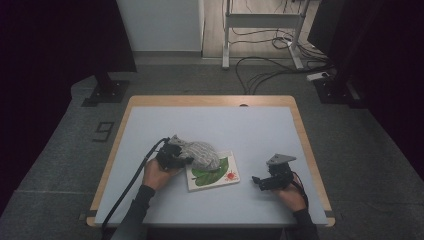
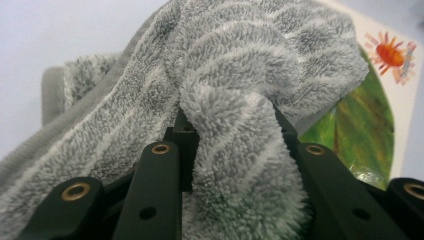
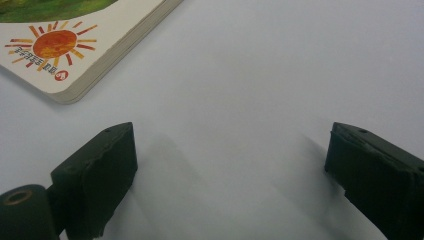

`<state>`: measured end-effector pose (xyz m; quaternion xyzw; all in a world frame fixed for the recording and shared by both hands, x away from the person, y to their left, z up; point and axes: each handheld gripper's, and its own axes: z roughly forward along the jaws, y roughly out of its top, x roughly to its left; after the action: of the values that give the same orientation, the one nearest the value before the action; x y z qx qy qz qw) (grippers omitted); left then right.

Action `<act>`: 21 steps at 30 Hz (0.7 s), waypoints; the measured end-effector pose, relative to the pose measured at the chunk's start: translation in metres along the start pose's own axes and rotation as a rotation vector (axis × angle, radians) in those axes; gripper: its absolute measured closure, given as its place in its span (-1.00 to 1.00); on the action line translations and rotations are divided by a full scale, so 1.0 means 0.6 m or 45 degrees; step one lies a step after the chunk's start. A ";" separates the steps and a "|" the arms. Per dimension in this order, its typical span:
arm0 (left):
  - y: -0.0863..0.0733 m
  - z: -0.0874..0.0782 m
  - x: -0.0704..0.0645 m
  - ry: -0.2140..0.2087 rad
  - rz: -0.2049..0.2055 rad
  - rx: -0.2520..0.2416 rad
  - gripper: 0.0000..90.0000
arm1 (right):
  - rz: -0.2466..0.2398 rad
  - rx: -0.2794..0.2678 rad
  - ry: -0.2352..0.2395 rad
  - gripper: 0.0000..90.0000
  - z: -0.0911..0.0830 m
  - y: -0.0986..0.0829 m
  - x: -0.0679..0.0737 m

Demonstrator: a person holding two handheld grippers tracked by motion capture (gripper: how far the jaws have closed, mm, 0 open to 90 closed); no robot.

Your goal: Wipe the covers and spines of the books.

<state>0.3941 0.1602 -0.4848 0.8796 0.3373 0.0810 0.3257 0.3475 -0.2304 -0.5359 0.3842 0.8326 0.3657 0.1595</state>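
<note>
One grey towel (image 2: 240, 95) fold pinched between left gripper (image 2: 235, 145) fingers, atop book (image 1: 225, 175).

Dark long sleeves. Left gripper (image 1: 172, 156): black, brass-ringed screw holes, black cable. Right gripper (image 1: 270, 181): black, grey three-cornered plate on top.

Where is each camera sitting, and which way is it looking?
High view: sits above the person's side, looks forward and down on the pale blue table; forearms, both hands, left gripper and right gripper show.
Left gripper view: rides the left gripper, looks along its black jaws clamping the fluffy grey striped towel.
Right gripper view: rides the right gripper, looks down at the table between its spread jaws.
Shared: all three show the white board book with a green leaf and orange sun.
</note>
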 end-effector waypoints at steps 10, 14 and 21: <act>0.012 0.021 -0.012 0.003 0.040 -0.006 0.51 | 0.000 -0.001 0.000 -0.88 0.000 0.000 0.000; 0.024 0.032 -0.018 -0.008 0.046 -0.002 0.51 | 0.000 0.000 0.001 -0.88 0.000 0.000 0.000; 0.053 0.059 -0.034 -0.040 0.069 0.000 0.50 | 0.000 0.000 0.001 -0.88 0.000 0.000 0.000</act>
<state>0.4085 0.1109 -0.4907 0.8896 0.3082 0.0759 0.3285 0.3476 -0.2305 -0.5360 0.3841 0.8326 0.3660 0.1593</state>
